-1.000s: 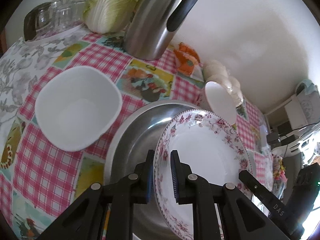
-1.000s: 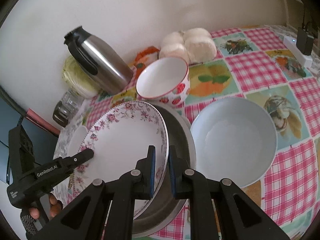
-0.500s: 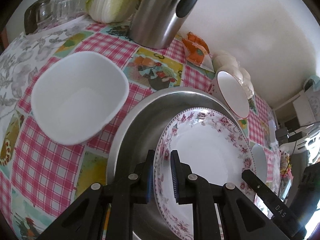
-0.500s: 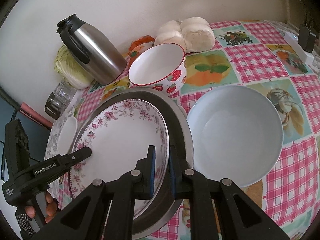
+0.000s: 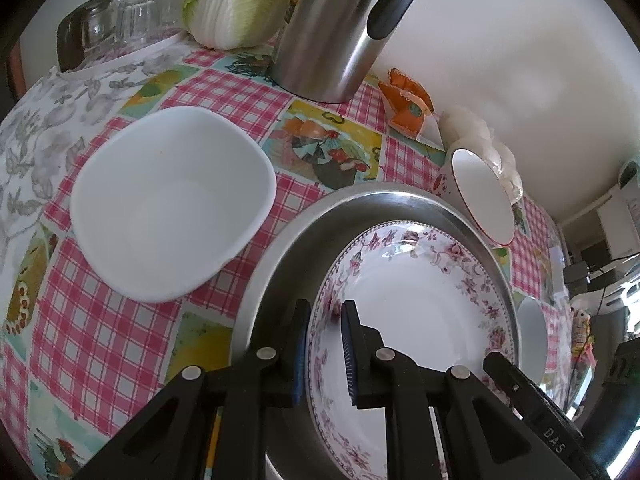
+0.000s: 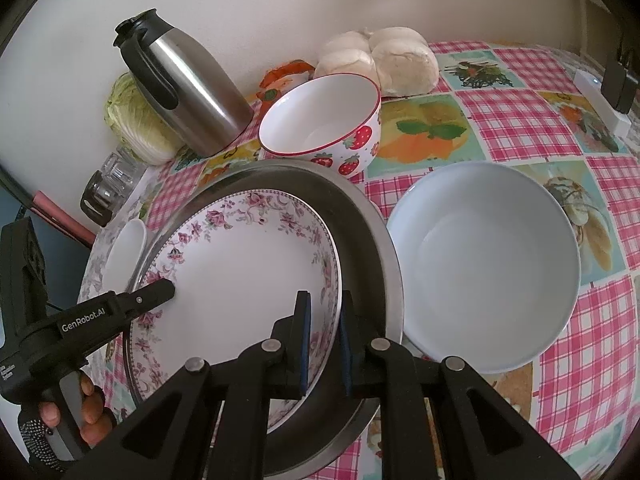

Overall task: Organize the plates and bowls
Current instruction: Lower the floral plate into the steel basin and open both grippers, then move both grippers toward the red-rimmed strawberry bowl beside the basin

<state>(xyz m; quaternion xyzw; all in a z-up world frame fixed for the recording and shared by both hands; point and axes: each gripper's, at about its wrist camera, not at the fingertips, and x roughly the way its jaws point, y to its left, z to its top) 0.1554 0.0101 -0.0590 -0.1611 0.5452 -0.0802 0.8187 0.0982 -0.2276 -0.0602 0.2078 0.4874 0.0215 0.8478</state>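
Steel tray (image 6: 376, 240) hides most of its floor under the flowered plate (image 6: 248, 276). Left of the tray a white square bowl (image 5: 172, 204) is half cut off; right, a pale round bowl (image 6: 484, 264). Pink checked tablecloth (image 6: 520, 116) meets a plain wall. Left gripper (image 5: 325, 344) and right gripper (image 6: 323, 340) pinch the plate's rosy rim.

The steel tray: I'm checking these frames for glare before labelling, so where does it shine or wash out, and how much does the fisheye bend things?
Left wrist view: a bright glare band runs along the steel tray rim, and the window area at far right is blown out. Right wrist view: the tray looks mostly dark, and the thermos jug carries highlight streaks. Both views: the checked tablecloth lines curve strongly and the corners vignette black.
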